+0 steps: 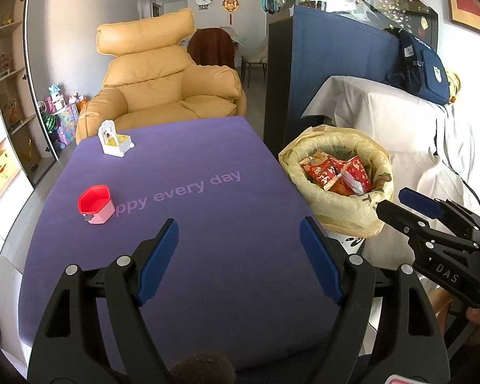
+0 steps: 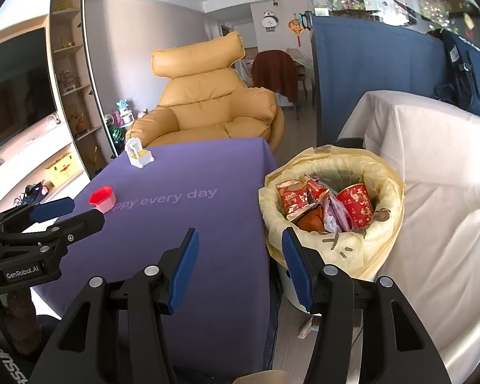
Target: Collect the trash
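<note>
Living-room furniture rings the scene: a tan armchair (image 1: 166, 80) stands behind a table (image 1: 208, 249) covered in purple cloth, and a white-draped sofa (image 2: 432, 166) sits to the right. Just beside the table's right edge stands a trash bin (image 2: 331, 224) lined with a yellowish bag, already holding red wrappers and a red paper cup (image 2: 356, 204).

The left hand-held gripper (image 1: 238, 259) hangs over the near part of the table with its jaws spread wide and nothing between them. The right hand-held gripper (image 2: 238, 268) is equally open and empty, positioned over the gap between table edge and bin.

On the table remain a small red-and-pink pot (image 1: 96, 204) and a white toy with a yellow inside (image 1: 115, 139), well apart from each other. Neither looks like trash, so the collecting seems largely finished.

The main risk from here is a mistaken grab: taking a toy for rubbish and dropping it in. The right hand-held gripper could also snag the loose bag rim and tip the bin.
</note>
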{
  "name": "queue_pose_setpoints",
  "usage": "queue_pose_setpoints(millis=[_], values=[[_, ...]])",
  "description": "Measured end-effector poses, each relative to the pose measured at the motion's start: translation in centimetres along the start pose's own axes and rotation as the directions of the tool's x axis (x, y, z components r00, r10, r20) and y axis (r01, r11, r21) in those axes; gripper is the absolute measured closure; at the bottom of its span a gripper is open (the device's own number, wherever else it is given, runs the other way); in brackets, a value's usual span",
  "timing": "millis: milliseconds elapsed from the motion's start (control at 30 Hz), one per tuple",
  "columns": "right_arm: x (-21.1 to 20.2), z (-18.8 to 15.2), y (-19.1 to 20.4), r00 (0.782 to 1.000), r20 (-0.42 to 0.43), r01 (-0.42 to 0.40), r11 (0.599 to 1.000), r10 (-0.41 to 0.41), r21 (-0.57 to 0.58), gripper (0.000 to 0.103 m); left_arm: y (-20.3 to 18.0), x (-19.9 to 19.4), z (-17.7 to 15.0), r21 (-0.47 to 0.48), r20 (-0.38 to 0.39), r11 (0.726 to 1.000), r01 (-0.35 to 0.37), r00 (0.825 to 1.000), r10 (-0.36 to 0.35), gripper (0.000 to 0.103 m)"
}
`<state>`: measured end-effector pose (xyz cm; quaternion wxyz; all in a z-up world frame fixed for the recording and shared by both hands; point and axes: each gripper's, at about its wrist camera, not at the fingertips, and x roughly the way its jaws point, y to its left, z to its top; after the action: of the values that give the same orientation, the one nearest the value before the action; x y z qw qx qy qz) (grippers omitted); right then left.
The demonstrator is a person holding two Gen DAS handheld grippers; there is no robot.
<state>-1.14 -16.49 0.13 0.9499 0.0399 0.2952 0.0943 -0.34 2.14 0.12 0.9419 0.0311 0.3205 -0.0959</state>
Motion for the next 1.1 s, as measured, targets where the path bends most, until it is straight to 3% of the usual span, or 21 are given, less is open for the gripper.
queue_pose_setpoints(millis=[1100], values=[[0.12, -0.15, -0.20, 1.000, 0.000, 0.005, 1.000, -0.005, 0.005, 0.052, -0.09, -0.01, -0.14, 0.002, -0.003, 1.000, 0.004, 1.000, -0.004, 0.029]])
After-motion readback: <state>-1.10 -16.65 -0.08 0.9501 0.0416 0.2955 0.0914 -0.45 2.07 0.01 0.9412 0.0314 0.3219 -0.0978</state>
